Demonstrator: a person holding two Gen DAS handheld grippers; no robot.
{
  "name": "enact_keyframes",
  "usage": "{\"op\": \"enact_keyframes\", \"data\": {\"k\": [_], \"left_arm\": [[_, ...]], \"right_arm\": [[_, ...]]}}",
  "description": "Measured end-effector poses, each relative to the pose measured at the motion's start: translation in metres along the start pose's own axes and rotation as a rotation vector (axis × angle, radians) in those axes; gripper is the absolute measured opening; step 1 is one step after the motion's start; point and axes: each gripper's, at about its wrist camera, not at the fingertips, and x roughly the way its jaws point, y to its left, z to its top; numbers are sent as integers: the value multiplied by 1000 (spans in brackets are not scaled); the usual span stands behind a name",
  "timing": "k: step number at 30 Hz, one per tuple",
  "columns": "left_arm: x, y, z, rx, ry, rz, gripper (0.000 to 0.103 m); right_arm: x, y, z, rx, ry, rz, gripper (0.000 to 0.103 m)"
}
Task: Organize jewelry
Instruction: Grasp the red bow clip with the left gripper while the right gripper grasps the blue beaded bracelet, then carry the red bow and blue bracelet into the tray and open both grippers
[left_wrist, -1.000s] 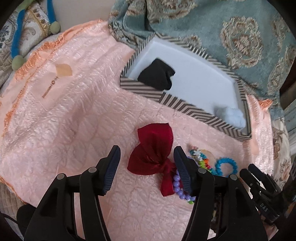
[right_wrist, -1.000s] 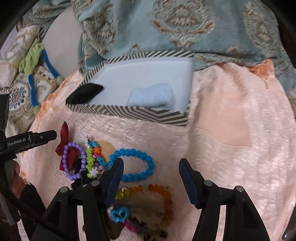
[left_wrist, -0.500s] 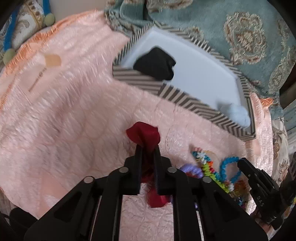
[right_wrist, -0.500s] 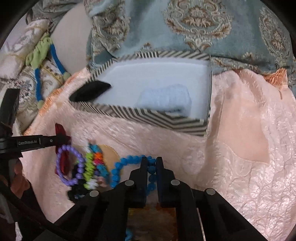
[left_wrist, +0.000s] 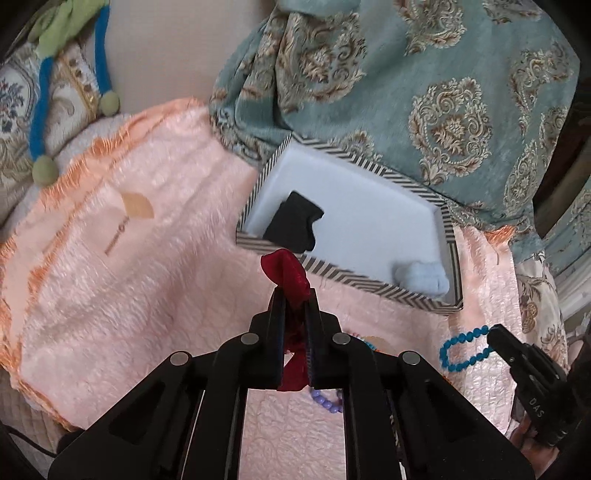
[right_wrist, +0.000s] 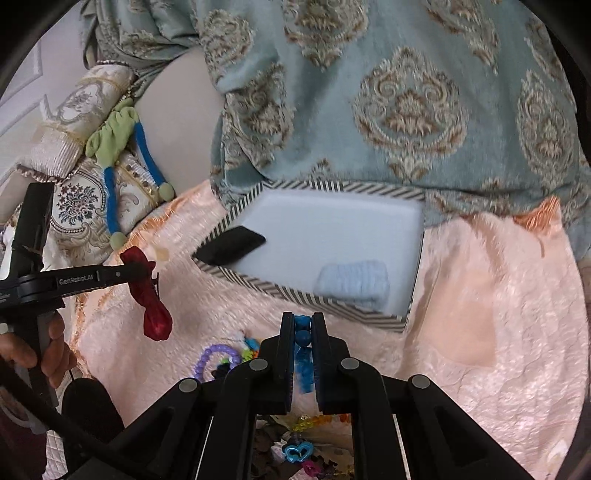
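Both grippers have closed and risen since a second ago: my left gripper (left_wrist: 294, 295) now clamps the red bow (left_wrist: 286, 273), which lay flat on the pink cloth (left_wrist: 147, 295) between open jaws, and my right gripper (right_wrist: 303, 321) pinches the blue bead bracelet (right_wrist: 302, 332), which lay on the cloth too. Each piece hangs clear of the cloth from its shut jaws; the bow's tail droops below the left fingers (left_wrist: 277, 306), and the bracelet's loop (left_wrist: 461, 350) dangles from the right tips. Just ahead of both grippers sits the striped box (left_wrist: 343, 273), white inside, with a black pouch (left_wrist: 295, 221) at its left end and a pale blue cloth (left_wrist: 421, 277) at its right. Below and between the grippers, the purple bracelet (right_wrist: 214, 356) and a mixed pile of beads (right_wrist: 295, 443) lie on the cloth. Beyond the box rises a teal patterned blanket (left_wrist: 406, 74). A hand (right_wrist: 48, 350) holds the left gripper's handle.
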Motion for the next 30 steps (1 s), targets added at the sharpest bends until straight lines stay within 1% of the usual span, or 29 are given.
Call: {"op": "enact_keyframes", "data": {"k": [5,12,26,30], "left_arm": [[-5,-11,4,35,-27,21,8],[-4,-27,11,90,-58,45,8],[15,-48,37,153,-84,83,8],[22,-54,48,164,-87,76,8]], "right_arm": [[-10,8,6,-22,-20,3,8],[-8,9,16,-43,-21,-3,8],[3,0,42,-71,-38,-36,8],[9,-4,53,-73,-43,-49,8]]}}
